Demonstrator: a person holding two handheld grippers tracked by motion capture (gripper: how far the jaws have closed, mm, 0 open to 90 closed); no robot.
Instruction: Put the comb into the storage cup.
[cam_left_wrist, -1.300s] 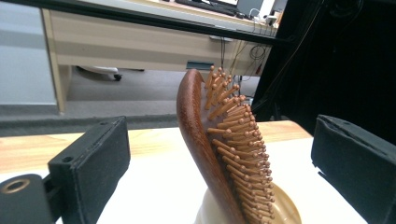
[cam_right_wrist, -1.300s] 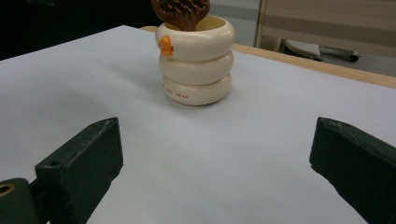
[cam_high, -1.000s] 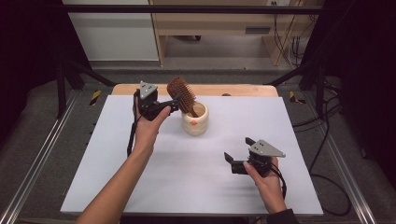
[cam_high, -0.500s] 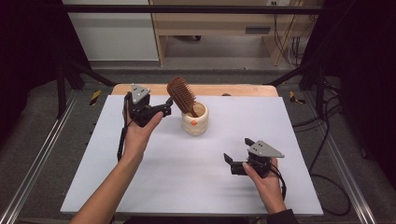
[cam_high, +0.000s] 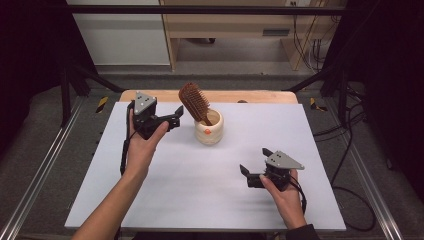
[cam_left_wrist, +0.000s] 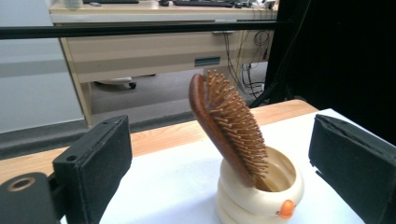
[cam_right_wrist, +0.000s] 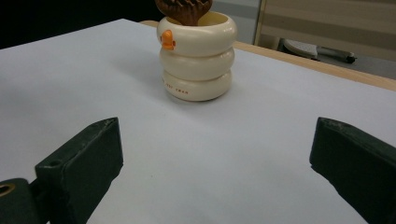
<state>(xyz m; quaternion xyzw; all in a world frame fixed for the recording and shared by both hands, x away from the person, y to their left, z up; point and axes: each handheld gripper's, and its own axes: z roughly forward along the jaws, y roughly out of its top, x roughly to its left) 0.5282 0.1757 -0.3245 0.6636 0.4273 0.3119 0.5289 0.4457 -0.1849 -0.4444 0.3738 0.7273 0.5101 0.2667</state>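
A brown wooden hairbrush (cam_high: 194, 102) (cam_left_wrist: 225, 122) stands handle-down in a cream ringed cup (cam_high: 209, 128) (cam_left_wrist: 259, 196) (cam_right_wrist: 196, 56) with an orange spot, near the back middle of the white table (cam_high: 210, 180). My left gripper (cam_high: 176, 116) (cam_left_wrist: 219, 172) is held up just left of the brush, open, its jaws wide apart with nothing between them. My right gripper (cam_high: 255, 165) (cam_right_wrist: 210, 172) rests low on the table at the front right, open and empty, facing the cup. Inside the cup, the brush handle is hidden.
A wooden strip (cam_high: 260, 96) runs along the table's back edge. Beyond it stand a wooden desk (cam_high: 235, 25) and cables on the floor. Metal rails (cam_high: 40, 170) flank the table on both sides.
My left gripper has drawn back to the left, away from the brush, which stays in the cup. The right gripper has not moved.
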